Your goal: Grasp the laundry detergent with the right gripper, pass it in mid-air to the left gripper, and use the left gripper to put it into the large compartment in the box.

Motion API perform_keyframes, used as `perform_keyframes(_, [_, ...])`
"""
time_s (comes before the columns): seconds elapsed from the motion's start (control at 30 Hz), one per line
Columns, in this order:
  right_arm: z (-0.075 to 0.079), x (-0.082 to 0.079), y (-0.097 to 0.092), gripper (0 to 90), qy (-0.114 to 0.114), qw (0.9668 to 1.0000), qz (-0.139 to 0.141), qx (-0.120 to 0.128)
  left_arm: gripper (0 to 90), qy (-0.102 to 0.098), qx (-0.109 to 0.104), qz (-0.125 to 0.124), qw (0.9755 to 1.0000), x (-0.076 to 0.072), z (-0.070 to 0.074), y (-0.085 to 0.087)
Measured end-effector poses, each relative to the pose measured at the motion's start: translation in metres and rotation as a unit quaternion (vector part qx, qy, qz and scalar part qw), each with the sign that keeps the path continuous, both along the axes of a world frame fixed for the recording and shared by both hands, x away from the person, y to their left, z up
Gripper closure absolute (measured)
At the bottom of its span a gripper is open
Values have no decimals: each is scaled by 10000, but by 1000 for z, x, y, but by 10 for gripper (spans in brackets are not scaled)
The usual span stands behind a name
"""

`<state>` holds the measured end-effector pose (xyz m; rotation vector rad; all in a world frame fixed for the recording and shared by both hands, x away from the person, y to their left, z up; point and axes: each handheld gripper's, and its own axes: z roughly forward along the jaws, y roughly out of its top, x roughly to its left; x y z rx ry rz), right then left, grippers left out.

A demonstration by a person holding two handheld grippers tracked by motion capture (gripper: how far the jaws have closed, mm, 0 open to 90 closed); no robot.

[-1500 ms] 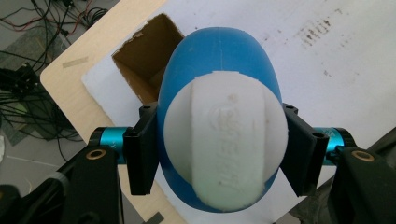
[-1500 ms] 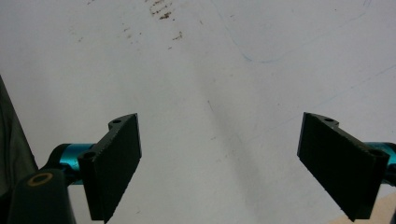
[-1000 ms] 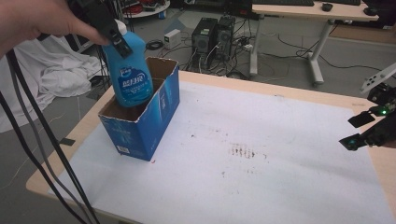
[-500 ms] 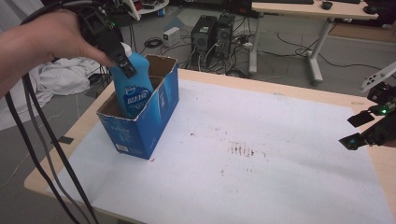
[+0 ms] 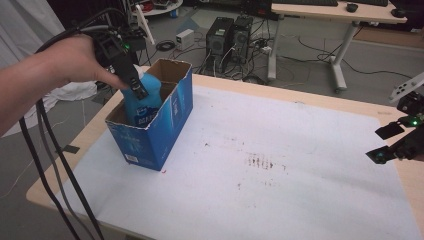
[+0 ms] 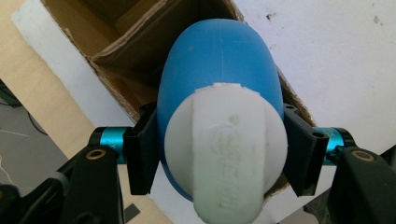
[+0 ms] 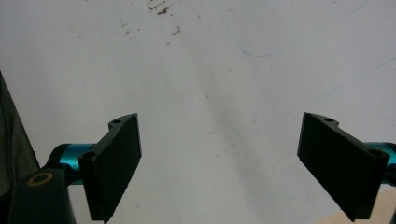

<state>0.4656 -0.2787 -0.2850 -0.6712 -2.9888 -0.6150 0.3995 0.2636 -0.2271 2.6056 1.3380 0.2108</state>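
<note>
Forearm angled down from the left, left gripper [image 5: 131, 80] clamping blue bottle [image 5: 142, 102] inside cardboard box [image 5: 165, 125], right gripper [image 5: 387, 142] spread wide, empty.

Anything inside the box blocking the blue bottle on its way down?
Nothing visible does. The left gripper is shut on the blue bottle, already partly inside the open blue cardboard box. The left gripper view shows bare cardboard inside the box beside the bottle; the box floor under the bottle is hidden.
</note>
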Motion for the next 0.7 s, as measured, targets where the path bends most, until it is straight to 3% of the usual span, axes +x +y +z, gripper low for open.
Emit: perform_keyframes(0.7, [0,-2,1,133,38,10000,19,-41,383,159,168,-63,9997,4,-30,2])
